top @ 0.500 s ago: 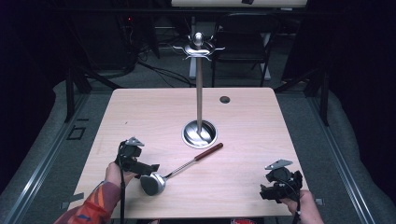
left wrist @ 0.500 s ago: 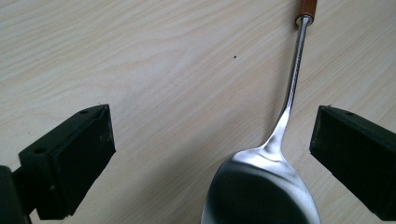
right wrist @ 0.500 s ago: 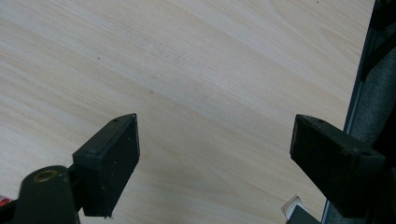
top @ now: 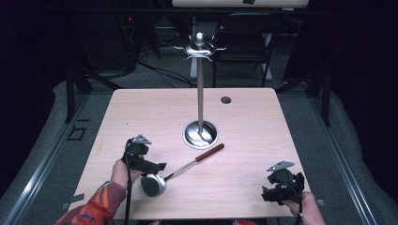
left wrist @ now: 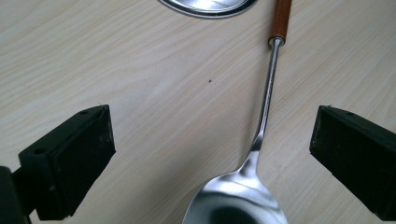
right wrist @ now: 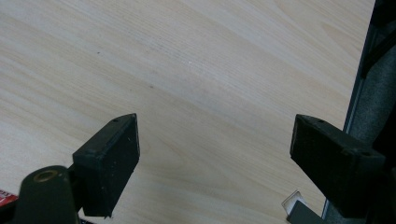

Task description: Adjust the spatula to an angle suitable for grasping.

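Note:
A steel ladle lies on the wooden table, its bowl near the front edge and its brown wooden grip pointing toward the stand. My left gripper hovers just over the bowl end. In the left gripper view the bowl and thin stem sit between the wide-open jaws of the left gripper, which do not touch them. My right gripper is open near the front right corner, and in its own view the right gripper has bare wood between its jaws.
A tall metal stand rises from a round base at mid-table, with hooks at its top. A small dark grommet sits behind it. The table's right edge lies close to the right gripper.

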Demonstrator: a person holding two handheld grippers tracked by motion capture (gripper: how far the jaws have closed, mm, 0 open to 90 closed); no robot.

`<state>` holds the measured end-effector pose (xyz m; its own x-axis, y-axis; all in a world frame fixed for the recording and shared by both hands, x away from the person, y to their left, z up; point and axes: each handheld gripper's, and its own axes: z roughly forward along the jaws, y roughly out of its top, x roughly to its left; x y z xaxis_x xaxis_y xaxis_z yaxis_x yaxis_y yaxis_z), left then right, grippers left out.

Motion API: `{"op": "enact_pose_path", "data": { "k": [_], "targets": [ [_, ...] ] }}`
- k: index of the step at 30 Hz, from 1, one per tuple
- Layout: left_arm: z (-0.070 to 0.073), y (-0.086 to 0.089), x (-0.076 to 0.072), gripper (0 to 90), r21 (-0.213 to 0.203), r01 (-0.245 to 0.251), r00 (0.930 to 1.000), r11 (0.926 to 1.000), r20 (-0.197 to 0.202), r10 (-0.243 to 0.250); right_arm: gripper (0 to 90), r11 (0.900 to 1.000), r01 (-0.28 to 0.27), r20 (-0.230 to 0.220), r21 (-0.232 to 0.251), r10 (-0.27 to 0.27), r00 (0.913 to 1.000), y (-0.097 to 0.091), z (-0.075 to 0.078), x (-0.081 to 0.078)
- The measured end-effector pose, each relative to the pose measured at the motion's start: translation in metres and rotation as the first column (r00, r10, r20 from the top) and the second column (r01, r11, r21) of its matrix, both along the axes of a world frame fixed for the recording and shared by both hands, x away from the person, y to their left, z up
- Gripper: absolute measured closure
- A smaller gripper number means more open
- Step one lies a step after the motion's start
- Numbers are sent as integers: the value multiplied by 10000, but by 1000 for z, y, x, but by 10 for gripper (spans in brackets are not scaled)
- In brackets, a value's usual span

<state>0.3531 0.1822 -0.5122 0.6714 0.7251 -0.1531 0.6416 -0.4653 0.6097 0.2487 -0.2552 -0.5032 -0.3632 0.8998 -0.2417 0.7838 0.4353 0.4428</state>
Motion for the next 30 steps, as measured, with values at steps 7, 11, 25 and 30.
{"op": "enact_pose_path", "data": {
  "k": [7,11,25,30],
  "targets": [
    [1,-23,1,28,424,620,9980,9972,50,-623,154,10000,28,-47,-5,-28,10000,-1,-1,-1],
    [2,-34,1,105,563,832,9964,9949,111,-839,154,10000,-15,-62,-47,15,10000,1,-1,-1],
    [-5,-73,5,375,1406,1807,9835,9734,-158,-1803,154,9999,17,-42,-108,-18,10000,1,-1,-1],
    [-10,-85,8,436,1797,2063,9785,9619,-380,-2027,154,10000,7,-20,-62,-7,10000,1,-1,-1]
  ]
}}
